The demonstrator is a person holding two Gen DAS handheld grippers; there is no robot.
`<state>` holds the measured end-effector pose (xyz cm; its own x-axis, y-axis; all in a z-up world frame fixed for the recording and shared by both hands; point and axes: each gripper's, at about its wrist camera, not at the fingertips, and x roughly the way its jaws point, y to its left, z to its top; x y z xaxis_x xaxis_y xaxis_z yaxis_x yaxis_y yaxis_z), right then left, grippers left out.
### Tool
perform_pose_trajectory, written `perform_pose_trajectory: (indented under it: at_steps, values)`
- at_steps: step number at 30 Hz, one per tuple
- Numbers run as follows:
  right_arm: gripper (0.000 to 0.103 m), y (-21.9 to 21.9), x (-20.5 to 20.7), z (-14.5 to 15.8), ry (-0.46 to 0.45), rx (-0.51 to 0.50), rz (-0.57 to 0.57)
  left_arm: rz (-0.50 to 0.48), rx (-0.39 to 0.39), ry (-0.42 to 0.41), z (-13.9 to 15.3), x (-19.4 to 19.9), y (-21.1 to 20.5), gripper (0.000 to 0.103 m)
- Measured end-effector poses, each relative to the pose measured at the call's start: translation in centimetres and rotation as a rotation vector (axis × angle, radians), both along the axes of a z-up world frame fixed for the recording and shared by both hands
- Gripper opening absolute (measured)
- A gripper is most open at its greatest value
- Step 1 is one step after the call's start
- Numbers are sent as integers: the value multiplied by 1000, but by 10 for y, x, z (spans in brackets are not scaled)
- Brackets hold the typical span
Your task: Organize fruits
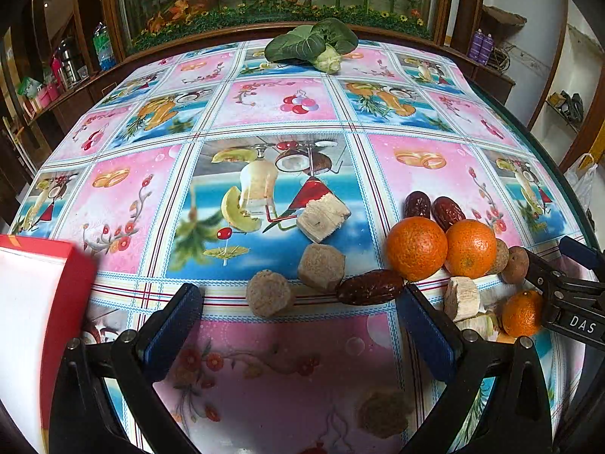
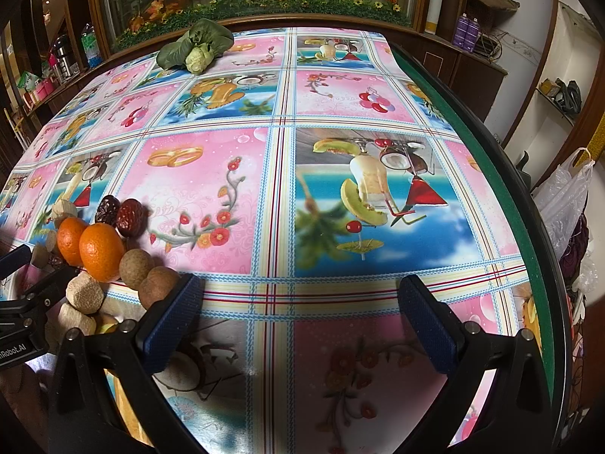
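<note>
Orange fruit [image 1: 416, 247] sits clustered with dates [image 1: 370, 286] and brown lumps [image 1: 321, 266] near the table's [image 2: 544, 265] right front. We see open cloth beyond it, up to the greens [image 1: 314, 43] at the far edge. Only our left view shows the red box [image 1: 64, 302], its contents hidden. Left gripper [image 1: 298, 321] and right gripper [image 2: 298, 310] both gape, holding nothing.

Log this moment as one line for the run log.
left gripper: open, empty | right gripper: open, empty | oranges: loose on table | red box: left

Bright orange tangerines [image 1: 416, 247]; pink-blue, seemingly fruit-print tablecloth [image 1: 264, 106].
</note>
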<state>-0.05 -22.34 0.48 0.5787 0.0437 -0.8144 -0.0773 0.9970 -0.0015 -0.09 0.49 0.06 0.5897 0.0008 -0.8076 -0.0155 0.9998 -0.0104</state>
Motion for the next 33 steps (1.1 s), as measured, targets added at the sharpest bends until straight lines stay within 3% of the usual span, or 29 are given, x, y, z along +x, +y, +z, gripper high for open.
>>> perform_pose_trajectory:
  at_steps: [33]
  values:
    - [103,1,-1,3,1,0,-1,0,-2,0,1,0,1,102]
